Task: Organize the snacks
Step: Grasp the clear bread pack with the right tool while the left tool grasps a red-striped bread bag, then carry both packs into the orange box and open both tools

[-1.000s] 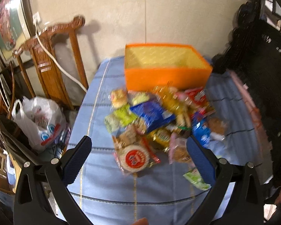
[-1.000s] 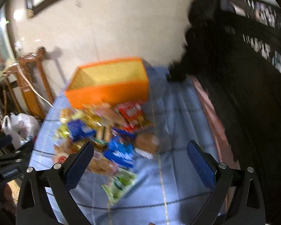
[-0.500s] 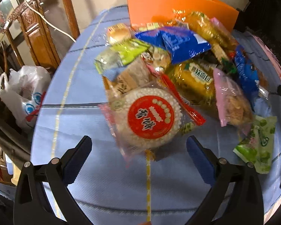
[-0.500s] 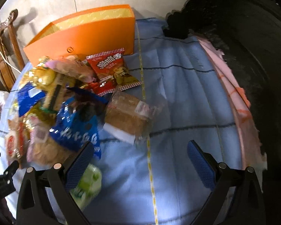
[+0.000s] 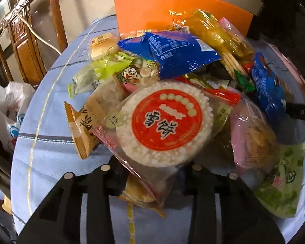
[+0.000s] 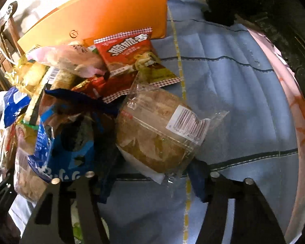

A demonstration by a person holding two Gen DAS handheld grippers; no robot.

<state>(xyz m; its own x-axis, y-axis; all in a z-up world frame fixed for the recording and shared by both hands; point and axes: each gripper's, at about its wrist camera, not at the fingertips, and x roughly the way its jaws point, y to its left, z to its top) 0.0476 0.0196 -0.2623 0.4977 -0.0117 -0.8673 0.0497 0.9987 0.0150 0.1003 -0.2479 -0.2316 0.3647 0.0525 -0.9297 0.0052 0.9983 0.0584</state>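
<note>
Barely begun, by the look of it: every snack still lies heaped on the desk before the orange box at its far edge. The left hand-held gripper has been closing and now pinches the rice cracker pack by its near end. The right hand-held gripper has been closing around the clear-wrapped pastry; contact I cannot tell.
</note>
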